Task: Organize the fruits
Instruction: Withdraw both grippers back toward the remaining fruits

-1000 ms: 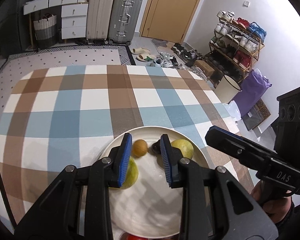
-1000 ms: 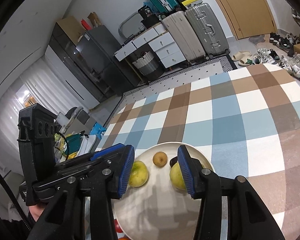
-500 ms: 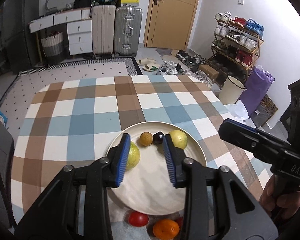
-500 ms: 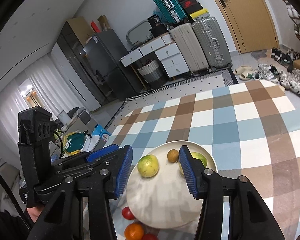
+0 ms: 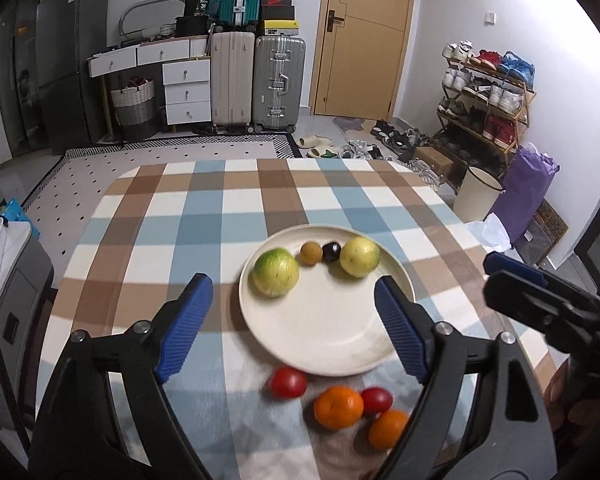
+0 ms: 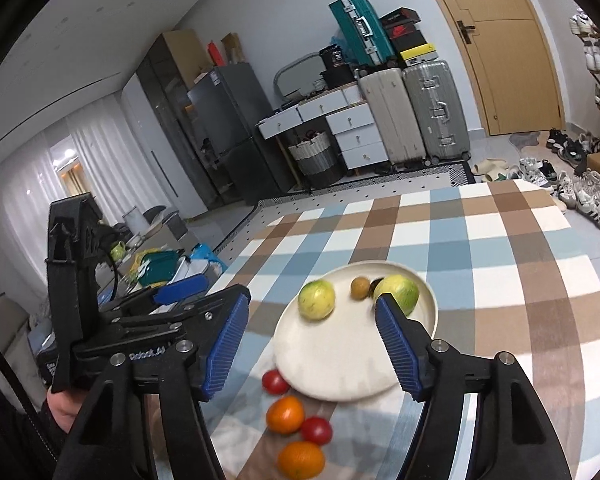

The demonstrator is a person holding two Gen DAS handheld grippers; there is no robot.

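In the right wrist view we lose part of the right-hand green-yellow fruit [image 6: 400, 294] and most of the small dark fruit [image 6: 374, 285] behind the right tool's finger [image 6: 396, 344]. The tomatoes [image 5: 288, 382] by the counter's near edge look smeared. We see only part of the hand [image 6: 62, 406] holding the left tool [image 6: 168, 300].

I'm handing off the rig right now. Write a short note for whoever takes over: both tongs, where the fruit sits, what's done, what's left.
Left tongs: open, empty, jaws just opening wider.
Right tongs: open, empty, jaws also just opening.
On the plate: two yellow-green fruits, a small brown fruit and a dark fruit.
On the tablecloth, on the near side of the plate: two tomatoes and two oranges.
Left to do: probably move those four onto the plate.
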